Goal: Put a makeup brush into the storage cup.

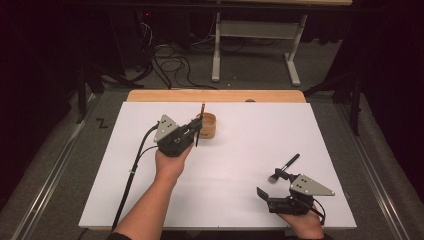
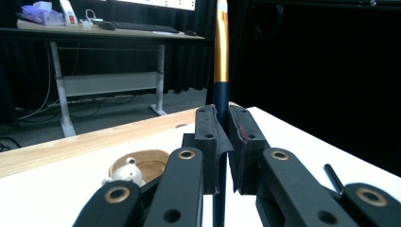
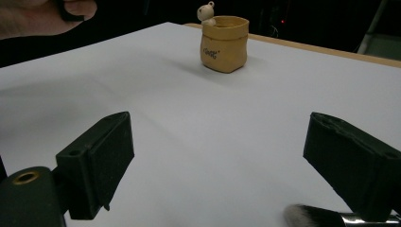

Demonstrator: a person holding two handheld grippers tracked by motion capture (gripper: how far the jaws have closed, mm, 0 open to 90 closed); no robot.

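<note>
My left gripper (image 1: 196, 131) is shut on a slim dark-blue brush handle with a gold band (image 2: 221, 61), held upright just left of a tan bag-shaped cup (image 1: 208, 126). In the left gripper view the jaws (image 2: 222, 113) pinch the handle, and the cup (image 2: 142, 165) with a small white bear on its rim sits low left. My right gripper (image 1: 269, 184) stands open near the front right of the board. A second brush (image 1: 285, 167) lies on the board right beside it. In the right gripper view the wide-apart jaws (image 3: 220, 142) frame the far cup (image 3: 224, 45), with brush bristles (image 3: 307, 215) beside the right jaw.
A white board (image 1: 240, 210) covers the table, with a wooden strip (image 1: 215, 96) along its far edge. Behind stand a desk frame (image 1: 255, 45) and floor cables (image 1: 172, 65). The person's left hand (image 3: 42, 16) appears at the top left of the right gripper view.
</note>
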